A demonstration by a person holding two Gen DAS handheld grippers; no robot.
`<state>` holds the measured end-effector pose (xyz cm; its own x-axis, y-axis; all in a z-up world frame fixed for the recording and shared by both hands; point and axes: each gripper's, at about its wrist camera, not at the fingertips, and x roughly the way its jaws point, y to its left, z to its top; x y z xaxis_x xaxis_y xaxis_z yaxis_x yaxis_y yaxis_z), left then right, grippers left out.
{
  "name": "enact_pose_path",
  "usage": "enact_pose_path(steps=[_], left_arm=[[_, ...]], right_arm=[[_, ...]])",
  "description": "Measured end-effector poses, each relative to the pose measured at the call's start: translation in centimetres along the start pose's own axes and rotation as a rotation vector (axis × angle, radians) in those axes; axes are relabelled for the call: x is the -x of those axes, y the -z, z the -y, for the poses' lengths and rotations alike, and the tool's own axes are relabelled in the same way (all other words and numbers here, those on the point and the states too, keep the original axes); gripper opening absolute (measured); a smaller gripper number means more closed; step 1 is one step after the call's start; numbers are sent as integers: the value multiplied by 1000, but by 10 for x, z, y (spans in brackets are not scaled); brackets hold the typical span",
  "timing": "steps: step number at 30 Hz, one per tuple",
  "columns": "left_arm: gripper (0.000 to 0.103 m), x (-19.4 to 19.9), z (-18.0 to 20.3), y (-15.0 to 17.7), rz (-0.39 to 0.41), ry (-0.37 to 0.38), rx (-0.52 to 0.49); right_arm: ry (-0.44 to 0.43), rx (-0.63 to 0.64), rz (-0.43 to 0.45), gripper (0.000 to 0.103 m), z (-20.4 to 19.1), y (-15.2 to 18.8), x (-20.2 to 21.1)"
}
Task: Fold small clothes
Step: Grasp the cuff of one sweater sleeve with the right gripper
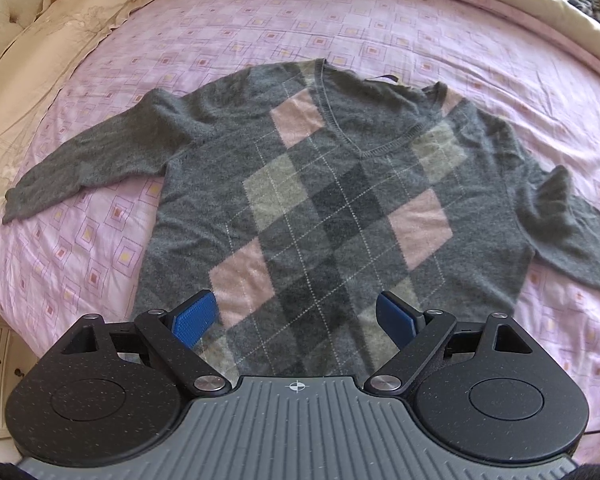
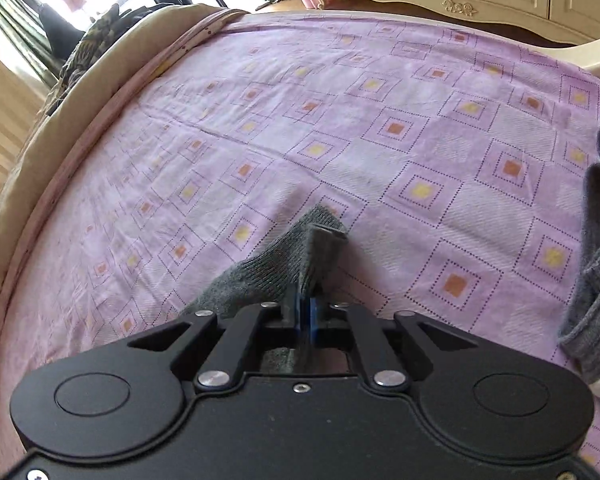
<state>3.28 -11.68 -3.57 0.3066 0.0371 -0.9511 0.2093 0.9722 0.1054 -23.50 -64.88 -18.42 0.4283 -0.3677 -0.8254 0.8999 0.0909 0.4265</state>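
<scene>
Here, the right gripper has its jaws clamped on a grey knit cuff, apparently the sweater's sleeve end, lifted just above the pink patterned bedspread; the left gripper holds its jaws wide apart over the hem of the grey argyle sweater, spread face up on the bed with cream pillows beyond

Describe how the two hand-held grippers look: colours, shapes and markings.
The left gripper has speckled black linkage arms, round black discs, silver pivot screws, blue ribbed pads and a ridged grey base bearing a small crosshair mark. The right gripper is black, with similar discs, screws and blue pads.
</scene>
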Motion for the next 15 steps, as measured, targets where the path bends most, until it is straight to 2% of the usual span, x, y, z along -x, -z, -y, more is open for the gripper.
enact_pose_path(steps=[6,11,15], left_arm=[[87,-1,1,0,30,23,-46],[87,-8,-2,0,46,54,-91],[87,-17,-11,1,36,104,-123]], right_arm=[[-6,108,38,11,1,4,48],[25,130,72,11,6,12,88],[34,179,124,11,-16,17,114]])
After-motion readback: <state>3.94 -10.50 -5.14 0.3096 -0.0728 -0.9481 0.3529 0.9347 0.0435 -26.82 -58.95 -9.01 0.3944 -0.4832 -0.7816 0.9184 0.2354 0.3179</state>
